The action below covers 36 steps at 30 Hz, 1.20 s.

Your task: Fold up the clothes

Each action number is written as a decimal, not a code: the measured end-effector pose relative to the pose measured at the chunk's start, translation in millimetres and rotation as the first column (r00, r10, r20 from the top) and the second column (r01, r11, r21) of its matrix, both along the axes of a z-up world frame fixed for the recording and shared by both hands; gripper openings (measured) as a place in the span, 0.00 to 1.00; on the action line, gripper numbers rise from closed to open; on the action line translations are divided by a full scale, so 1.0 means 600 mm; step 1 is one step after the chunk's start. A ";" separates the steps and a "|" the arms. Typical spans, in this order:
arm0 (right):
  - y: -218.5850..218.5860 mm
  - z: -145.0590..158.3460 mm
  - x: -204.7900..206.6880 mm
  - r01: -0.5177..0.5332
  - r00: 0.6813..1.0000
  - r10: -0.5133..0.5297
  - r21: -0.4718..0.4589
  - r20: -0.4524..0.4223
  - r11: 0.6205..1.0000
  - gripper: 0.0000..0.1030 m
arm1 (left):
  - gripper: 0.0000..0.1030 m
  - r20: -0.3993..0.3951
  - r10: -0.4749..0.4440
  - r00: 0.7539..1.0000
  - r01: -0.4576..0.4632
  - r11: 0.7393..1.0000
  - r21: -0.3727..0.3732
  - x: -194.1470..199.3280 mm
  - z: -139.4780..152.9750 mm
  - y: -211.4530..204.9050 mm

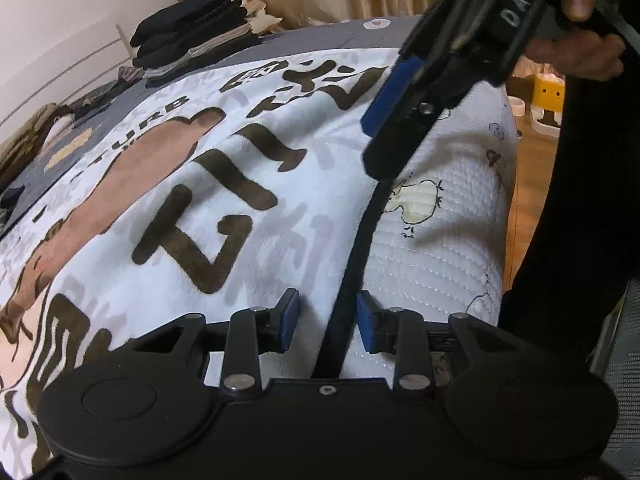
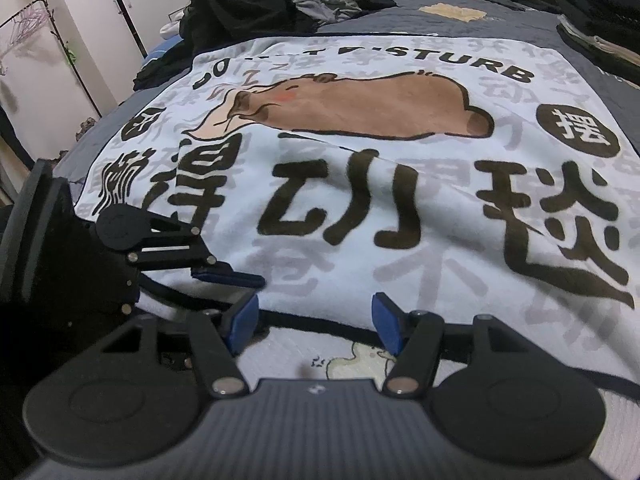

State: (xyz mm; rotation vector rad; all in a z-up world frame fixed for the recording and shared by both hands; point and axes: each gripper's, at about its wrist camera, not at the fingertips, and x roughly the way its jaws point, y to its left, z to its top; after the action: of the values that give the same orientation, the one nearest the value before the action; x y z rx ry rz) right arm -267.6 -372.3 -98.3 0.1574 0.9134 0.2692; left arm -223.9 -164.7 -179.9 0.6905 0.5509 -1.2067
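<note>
A white blanket [image 2: 360,208] printed with a brown capybara and big dark characters lies spread flat on the bed; it also shows in the left wrist view [image 1: 192,200]. Its black-trimmed near edge [image 1: 352,264] runs along the bed's front. My left gripper [image 1: 328,322] is open, its blue pads straddling that black edge low over the cloth. My right gripper [image 2: 314,328] is open just above the same edge, farther right. In the left wrist view the right gripper [image 1: 404,120] hangs above the edge. In the right wrist view the left gripper [image 2: 224,272] rests at the blanket's left front.
A white quilted mattress cover with duck prints [image 1: 432,248] lies under the blanket at the front. Folded dark clothes are stacked at the bed's far side [image 1: 192,32], [image 2: 596,12]. A heap of unfolded dark clothes [image 2: 260,4] lies at the back left. A clothes rack [image 2: 44,36] stands at left.
</note>
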 end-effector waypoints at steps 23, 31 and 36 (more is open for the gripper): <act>-0.014 0.009 -0.007 -0.002 1.000 0.002 0.035 0.017 0.999 0.60 | 0.26 -0.165 -0.036 0.986 0.040 0.999 0.018 -0.013 0.044 0.033; 0.022 0.035 0.021 -0.013 0.997 0.009 0.051 0.078 0.999 0.60 | 0.39 -0.198 0.107 0.974 -0.117 0.992 -0.041 0.023 0.081 0.105; 0.071 0.054 0.056 -0.059 0.993 0.051 0.080 0.103 0.995 0.60 | 0.39 -0.249 0.245 0.937 -0.265 0.963 -0.050 0.058 0.096 0.180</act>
State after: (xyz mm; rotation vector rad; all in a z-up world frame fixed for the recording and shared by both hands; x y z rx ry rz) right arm -234.3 -329.5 -66.1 0.1940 0.8077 0.3637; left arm -188.9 -56.5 -122.3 0.3881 0.7648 -1.0675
